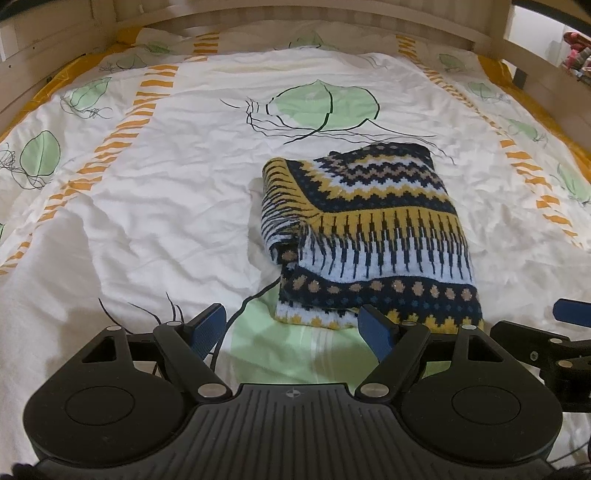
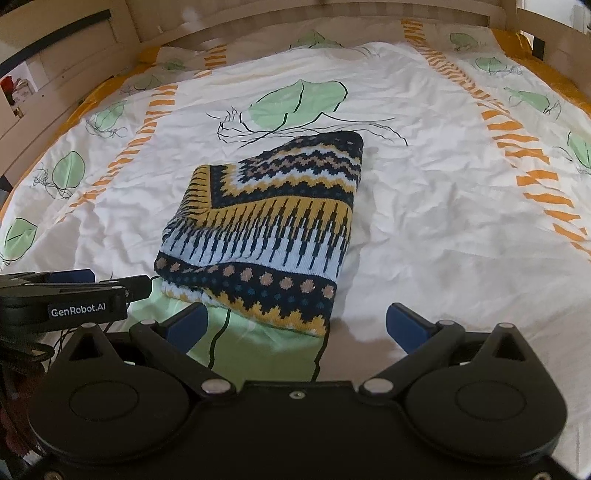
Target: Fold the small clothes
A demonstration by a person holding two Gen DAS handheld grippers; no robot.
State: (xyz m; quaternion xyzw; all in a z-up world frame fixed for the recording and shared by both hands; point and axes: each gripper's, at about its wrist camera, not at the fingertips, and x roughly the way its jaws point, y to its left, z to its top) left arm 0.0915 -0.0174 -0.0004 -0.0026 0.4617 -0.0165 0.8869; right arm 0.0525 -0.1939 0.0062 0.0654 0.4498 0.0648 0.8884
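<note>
You are holding both the left gripper (image 1: pixel 291 328) and right gripper (image 2: pixel 295 326) spread apart and empty, with the folded patterned sweater (image 1: pixel 369 236) lying mid-frame on the leaf-print duvet (image 1: pixel 147 192).

Black grippers, blue-padded fingers (image 1: pixel 375 328), silver screws, "GenRobot.AI" marking.

One folded knit, one bed, two grippers.

A single patterned sweater (image 2: pixel 262 229) lies folded on one white duvet (image 2: pixel 424 206) printed with green leaves and three orange dashed stripes. One wooden bed frame (image 2: pixel 258 11) surrounds it. Two grippers hover at the near edge, the left gripper (image 1: pixel 291 328) and the right gripper (image 2: pixel 295 326), each with two blue pads spread apart.
</note>
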